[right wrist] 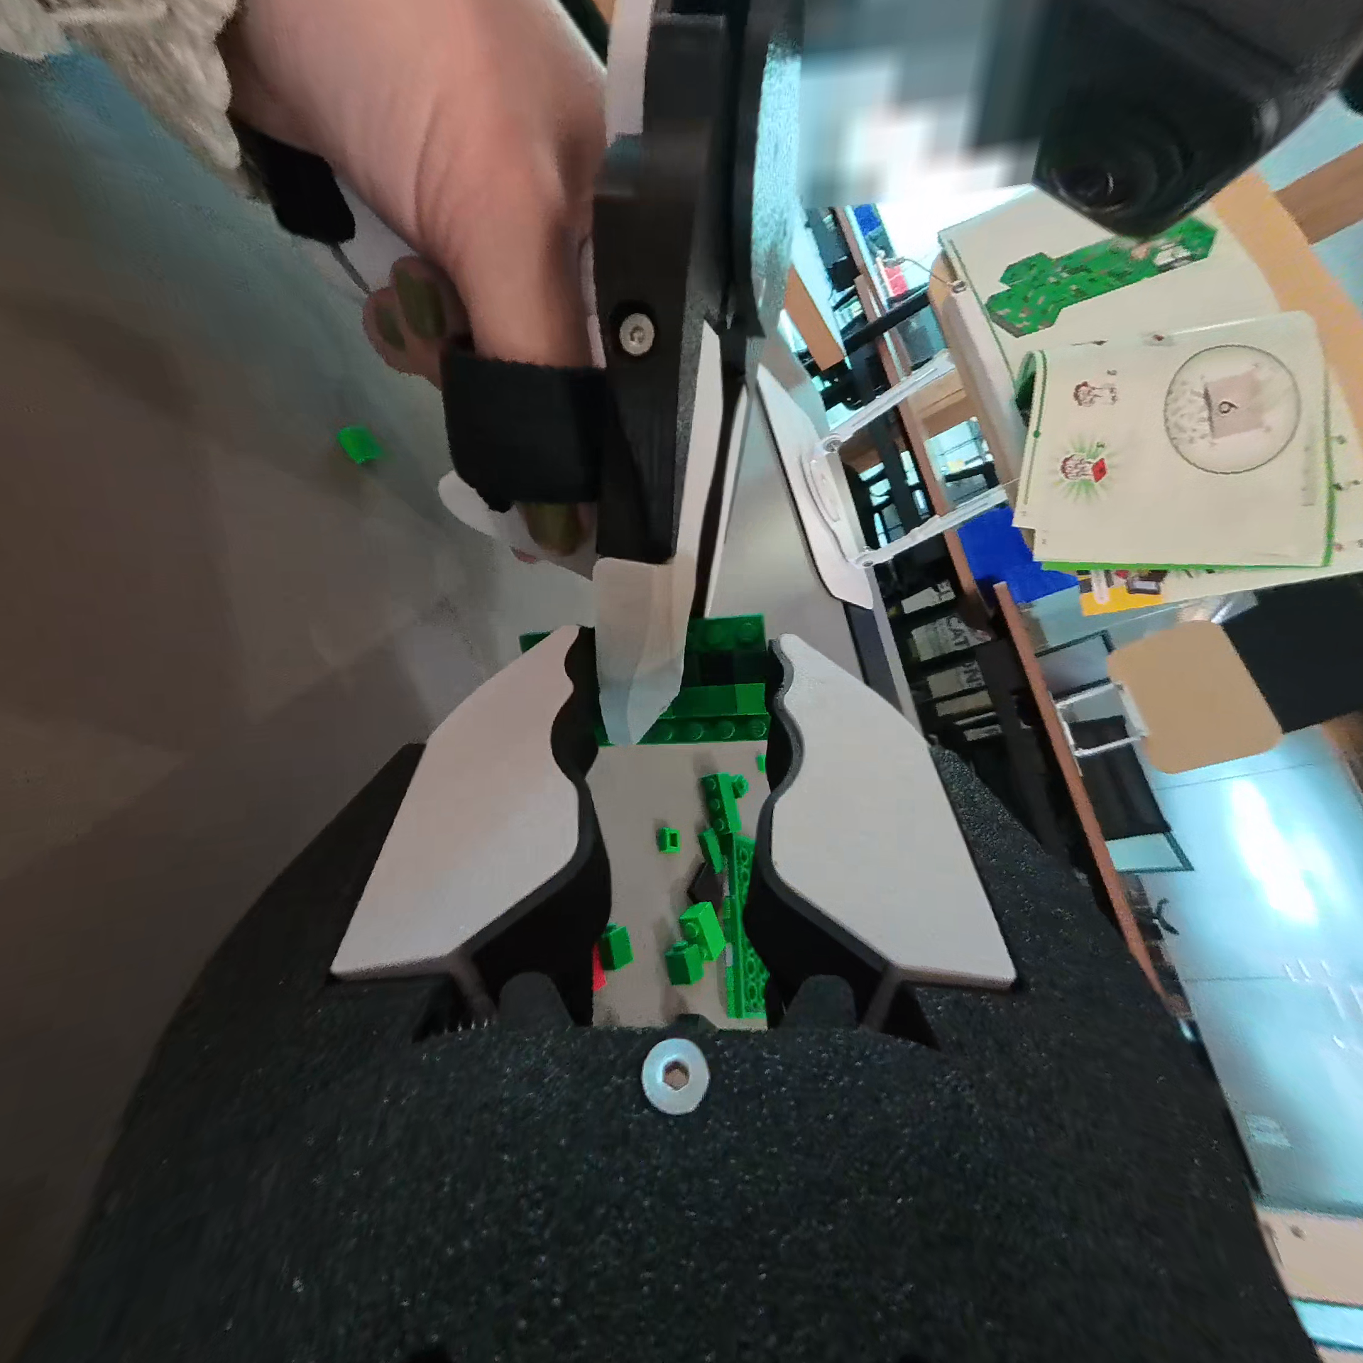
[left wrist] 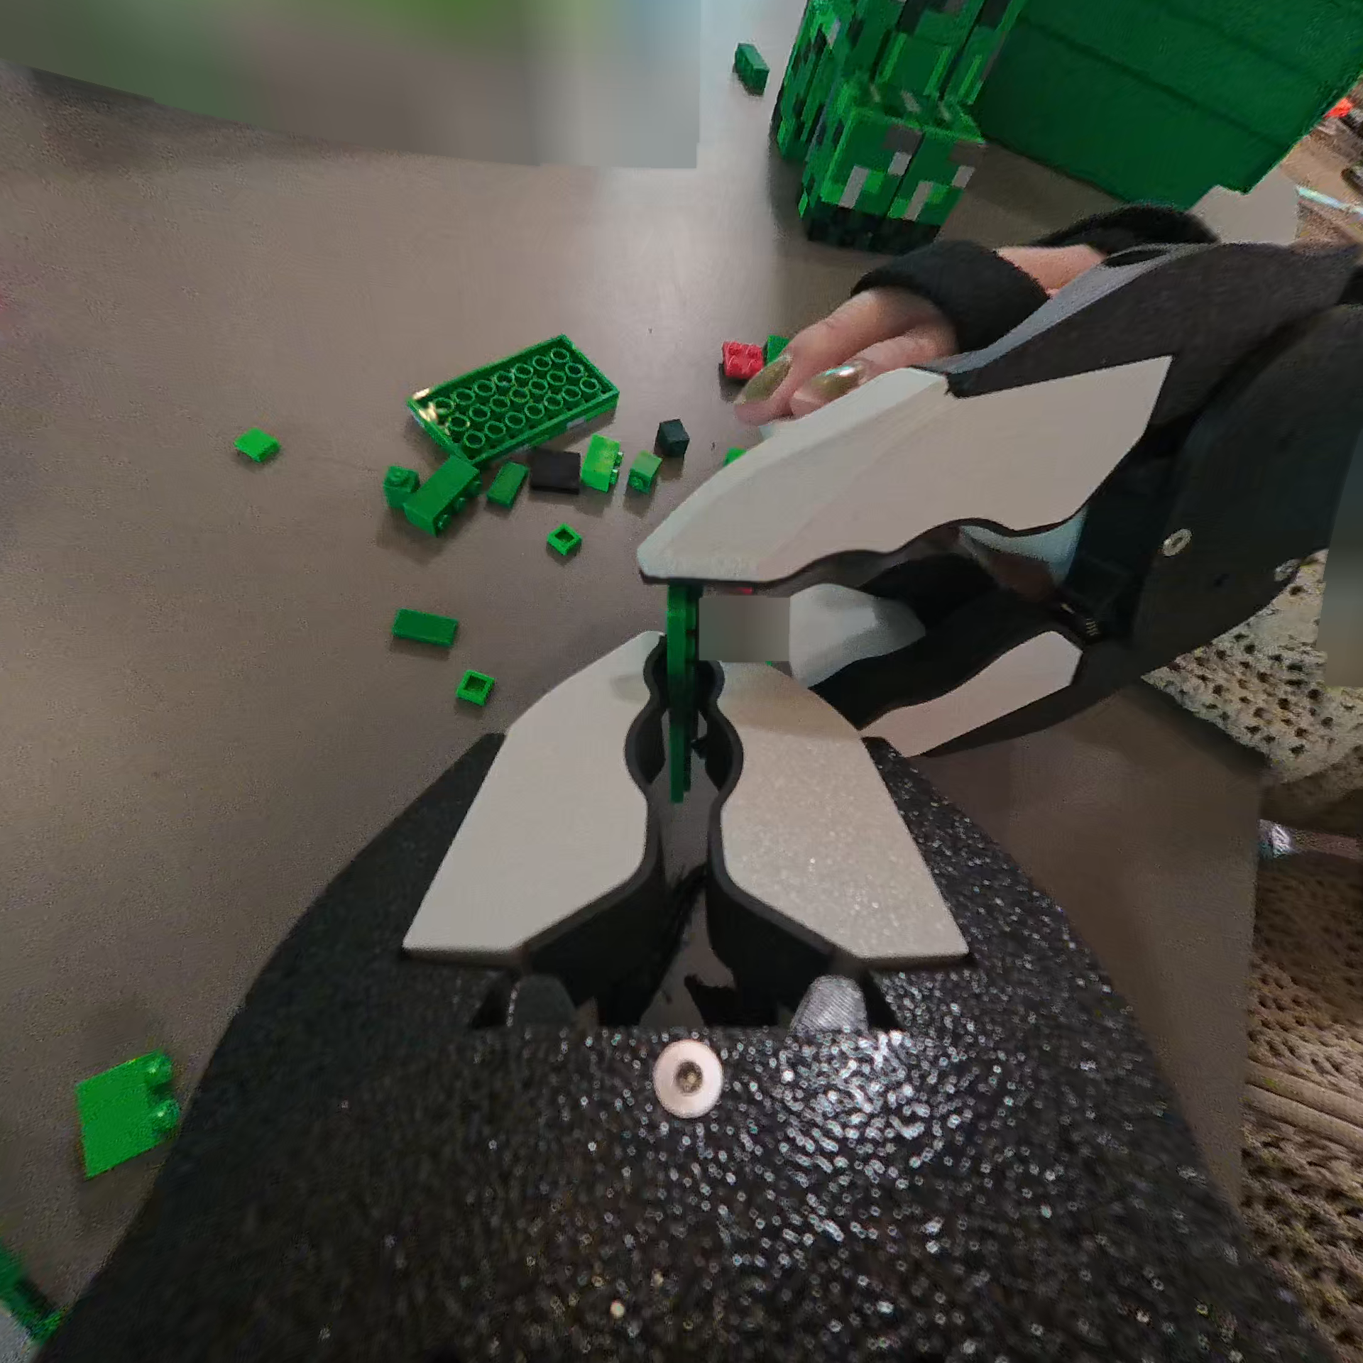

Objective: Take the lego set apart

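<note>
1. Lego, a thin green plate assembly (left wrist: 680, 686), stands edge-on and pinched between both tools, held up above the grey table (left wrist: 221, 664).
2. Left gripper (left wrist: 682, 664) is closed down tight on the assembly's lower part; the narrow gap between its fingers is filled by the green plates.
3. Right gripper (right wrist: 675, 664) comes in from the side. In its own view the fingers sit a moderate way apart with the green stack between them, so it looks clamped across the wider face, though contact at the pads is hard to confirm.
4. Step in hand, as I read it: splitting this small sub-assembly, one tool anchoring, the other set to pry.
5. Next move calls for a twist or peel at the seam rather than a straight pull, with the left grip kept firm so the plates don't slip.
6. Already loose on the table: a large studded green plate (left wrist: 514, 402), small green bricks (left wrist: 442, 490), a black tile (left wrist: 555, 470) and a red brick (left wrist: 741, 359).
7. Plenty remains: the big green blocky figure (left wrist: 885, 133) stands untouched at the far end.
</note>
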`<state>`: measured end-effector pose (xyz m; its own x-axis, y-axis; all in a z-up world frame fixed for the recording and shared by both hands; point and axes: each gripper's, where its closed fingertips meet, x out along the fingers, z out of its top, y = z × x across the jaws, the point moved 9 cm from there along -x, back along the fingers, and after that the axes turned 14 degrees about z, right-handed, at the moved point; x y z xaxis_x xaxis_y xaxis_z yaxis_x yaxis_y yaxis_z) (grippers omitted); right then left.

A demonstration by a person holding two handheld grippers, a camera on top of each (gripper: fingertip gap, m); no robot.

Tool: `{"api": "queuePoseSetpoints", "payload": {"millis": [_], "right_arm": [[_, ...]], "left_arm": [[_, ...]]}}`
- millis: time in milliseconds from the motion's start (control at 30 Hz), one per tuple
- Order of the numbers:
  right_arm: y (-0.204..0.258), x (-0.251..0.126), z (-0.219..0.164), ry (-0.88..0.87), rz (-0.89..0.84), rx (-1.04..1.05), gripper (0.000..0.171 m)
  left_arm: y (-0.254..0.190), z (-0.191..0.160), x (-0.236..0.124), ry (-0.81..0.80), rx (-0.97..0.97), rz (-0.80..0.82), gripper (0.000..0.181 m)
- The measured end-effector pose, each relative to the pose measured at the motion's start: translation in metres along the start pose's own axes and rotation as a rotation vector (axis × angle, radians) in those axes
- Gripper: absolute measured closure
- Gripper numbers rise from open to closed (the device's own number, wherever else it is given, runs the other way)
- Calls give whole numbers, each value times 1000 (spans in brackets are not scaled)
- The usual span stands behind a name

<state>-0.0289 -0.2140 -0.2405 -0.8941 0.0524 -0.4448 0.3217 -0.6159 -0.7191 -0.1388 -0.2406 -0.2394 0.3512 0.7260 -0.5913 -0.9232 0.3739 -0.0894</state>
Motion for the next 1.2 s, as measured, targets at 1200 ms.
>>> {"api": "queuePoseSetpoints", "payload": {"millis": [1200], "right_arm": [[-6,3,-5,-40,109,135,131]], "left_arm": [[9,-8,8,13,-135,-170,176]]}}
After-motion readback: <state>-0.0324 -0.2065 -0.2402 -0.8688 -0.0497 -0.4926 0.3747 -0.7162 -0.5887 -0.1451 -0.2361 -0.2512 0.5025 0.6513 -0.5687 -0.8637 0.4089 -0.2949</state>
